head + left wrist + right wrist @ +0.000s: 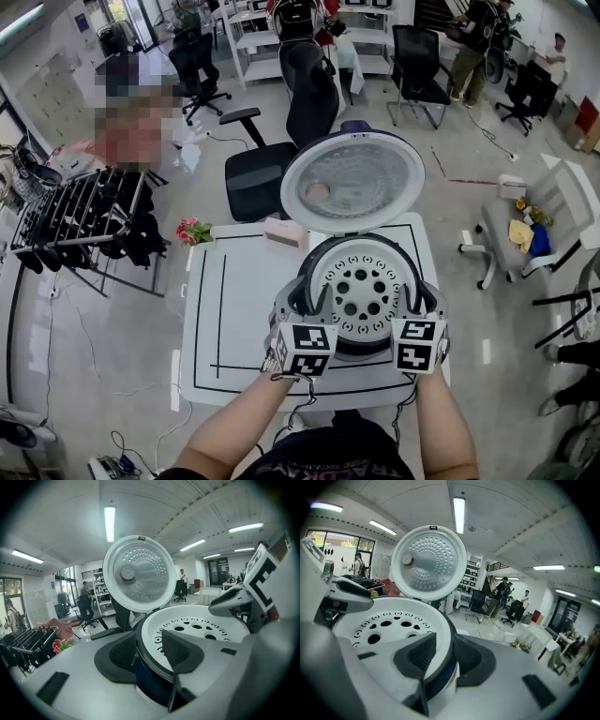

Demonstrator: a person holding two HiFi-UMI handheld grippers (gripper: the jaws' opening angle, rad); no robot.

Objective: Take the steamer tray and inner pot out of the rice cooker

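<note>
Forearms [234,427] reach up from the bottom edge and hold the left gripper [302,302] and right gripper [424,302] at opposite sides of the rice cooker [361,345] on the white table [234,309]. Each pair of jaws is closing astride the rim, one jaw over the perforated steamer tray [361,286] and one outside, and neither is pinching it yet. The tray sits in the cooker below the raised lid [352,183].

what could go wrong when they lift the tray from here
The left tool and right tool are closing with the tray rim between their jaws; they may also pinch the dark rim beneath, dragging the cooker up. Uneven grips could tilt the tray. The open lid stands just behind, easy to bump.
</note>
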